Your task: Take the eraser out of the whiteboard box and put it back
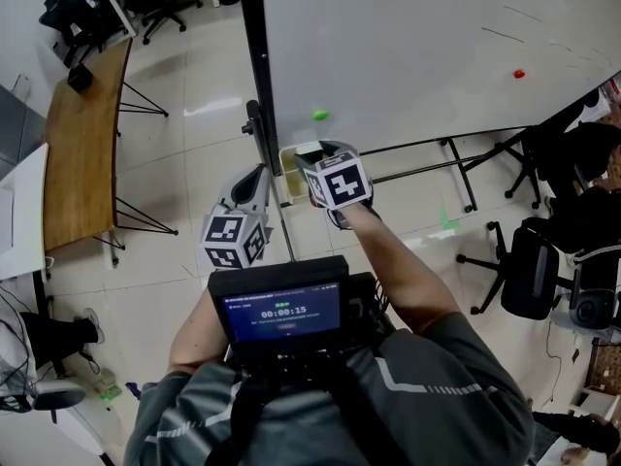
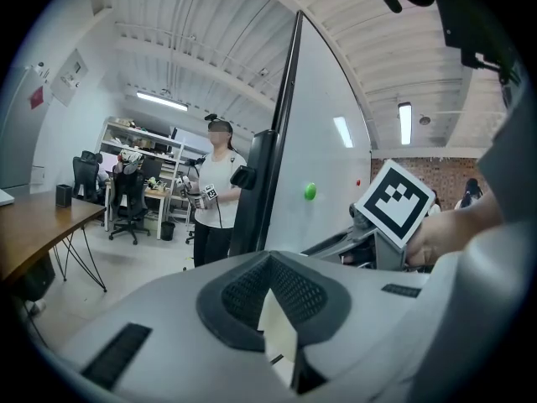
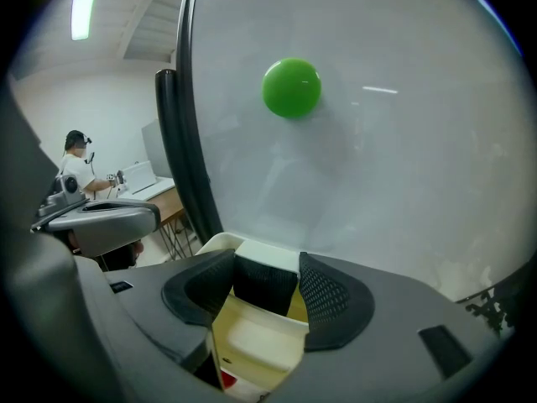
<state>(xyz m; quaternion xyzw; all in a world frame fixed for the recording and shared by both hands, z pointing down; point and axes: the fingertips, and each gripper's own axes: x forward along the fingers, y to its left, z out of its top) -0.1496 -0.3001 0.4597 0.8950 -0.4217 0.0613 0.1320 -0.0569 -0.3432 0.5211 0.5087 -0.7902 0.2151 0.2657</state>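
Observation:
The cream whiteboard box [image 1: 289, 171] hangs at the whiteboard's lower left corner; in the right gripper view its compartments [image 3: 256, 342] lie right under the jaws. A dark felt eraser [image 3: 265, 282] stands up out of the box's back part. My right gripper [image 3: 267, 269] points down at it and is shut on its top end, a pad against each side. In the head view this gripper [image 1: 316, 155] sits over the box. My left gripper [image 1: 258, 175] hovers left of the black frame post, its tips [image 2: 270, 263] together and nothing held.
The whiteboard [image 1: 427, 47] carries a green magnet [image 1: 319, 115] and a red one [image 1: 519, 73]. Its black frame post [image 1: 257, 76] runs beside the box. A wooden desk [image 1: 82, 153] stands left, office chairs [image 1: 534, 270] right. Another person [image 2: 214, 191] stands beyond the board.

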